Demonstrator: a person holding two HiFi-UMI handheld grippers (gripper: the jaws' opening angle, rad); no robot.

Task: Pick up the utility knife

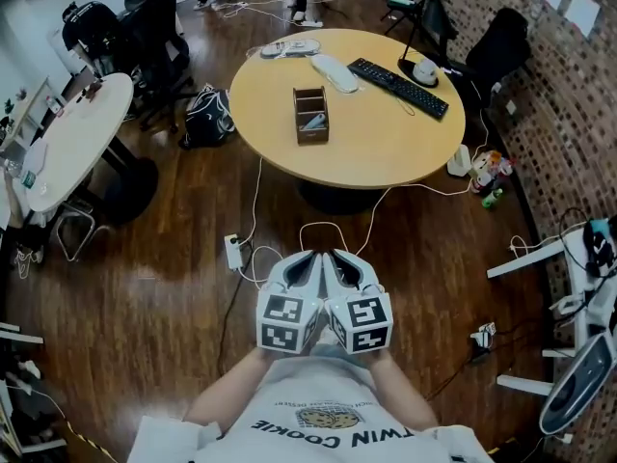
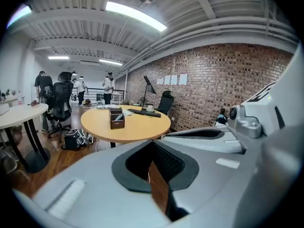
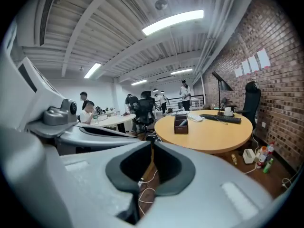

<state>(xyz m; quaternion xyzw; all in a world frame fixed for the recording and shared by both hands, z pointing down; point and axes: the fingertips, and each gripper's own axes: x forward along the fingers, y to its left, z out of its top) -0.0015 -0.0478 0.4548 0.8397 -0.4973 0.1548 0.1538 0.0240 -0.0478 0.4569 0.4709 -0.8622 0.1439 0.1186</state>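
Note:
Both grippers are held side by side in front of the person's chest, above the wooden floor and well short of the round wooden table point(image 1: 386, 143). My left gripper point(image 1: 310, 258) is shut with nothing in it, and so is my right gripper point(image 1: 337, 258). On the table stands a brown wooden organiser box point(image 1: 311, 114) with a grey object point(image 1: 313, 122) inside, too small to identify. The left gripper point(image 2: 153, 144) view shows the box point(image 2: 116, 118) ahead to the left. In the right gripper point(image 3: 152, 144) view the box point(image 3: 181, 124) is ahead to the right.
A black keyboard point(image 1: 397, 87), a white device point(image 1: 335, 72) and a desk lamp base point(image 1: 420, 70) share the table. White cables and a power strip point(image 1: 234, 252) lie on the floor in front. A black bag point(image 1: 207, 116), office chairs and a white table point(image 1: 77, 143) stand left.

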